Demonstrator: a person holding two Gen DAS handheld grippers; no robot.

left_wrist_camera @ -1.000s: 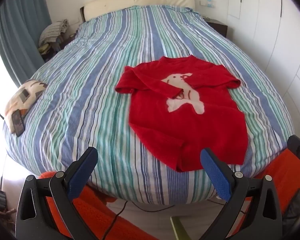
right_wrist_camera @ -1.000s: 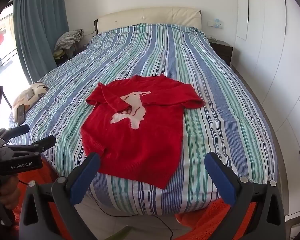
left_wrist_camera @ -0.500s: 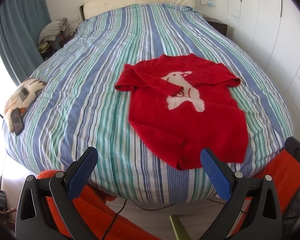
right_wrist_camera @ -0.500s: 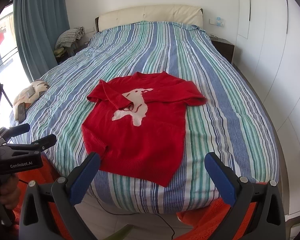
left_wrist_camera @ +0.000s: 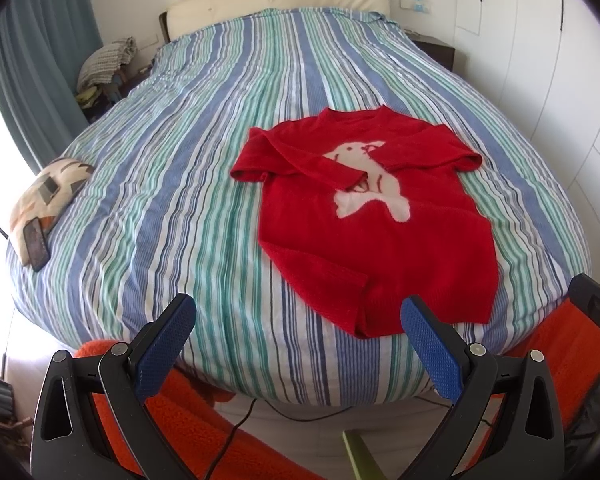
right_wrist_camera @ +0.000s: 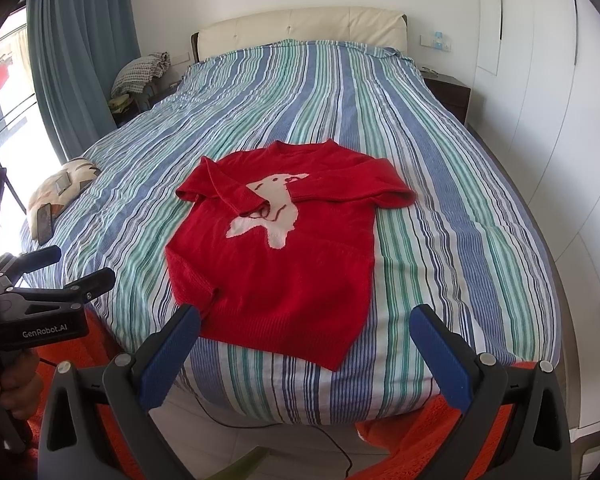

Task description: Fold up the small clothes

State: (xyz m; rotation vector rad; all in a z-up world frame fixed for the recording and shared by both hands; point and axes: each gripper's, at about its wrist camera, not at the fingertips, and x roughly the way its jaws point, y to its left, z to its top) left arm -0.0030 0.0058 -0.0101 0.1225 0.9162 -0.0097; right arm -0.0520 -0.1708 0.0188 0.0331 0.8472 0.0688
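A small red sweater (left_wrist_camera: 376, 236) (right_wrist_camera: 276, 264) with a white animal on its chest lies flat near the foot of the striped bed (left_wrist_camera: 188, 168) (right_wrist_camera: 452, 216). Both sleeves are folded in across the chest. My left gripper (left_wrist_camera: 296, 320) hangs open off the bed's near edge, just short of the sweater's hem, with nothing between its blue pads. My right gripper (right_wrist_camera: 306, 332) is open too, its blue pads either side of the hem's near edge and apart from it. In the right wrist view the left gripper (right_wrist_camera: 56, 280) shows at the left, held in a hand.
A patterned cushion (left_wrist_camera: 48, 192) with a phone (left_wrist_camera: 36, 244) on it sits at the bed's left edge. White wardrobe doors (right_wrist_camera: 560, 120) line the right side. Orange fabric (left_wrist_camera: 204, 432) and a cable (right_wrist_camera: 324, 436) lie on the floor below the bed's foot.
Both grippers have drifted slightly forward toward the bed's foot, so the sweater looks a little nearer. Their jaws stay open and the sweater has not moved.
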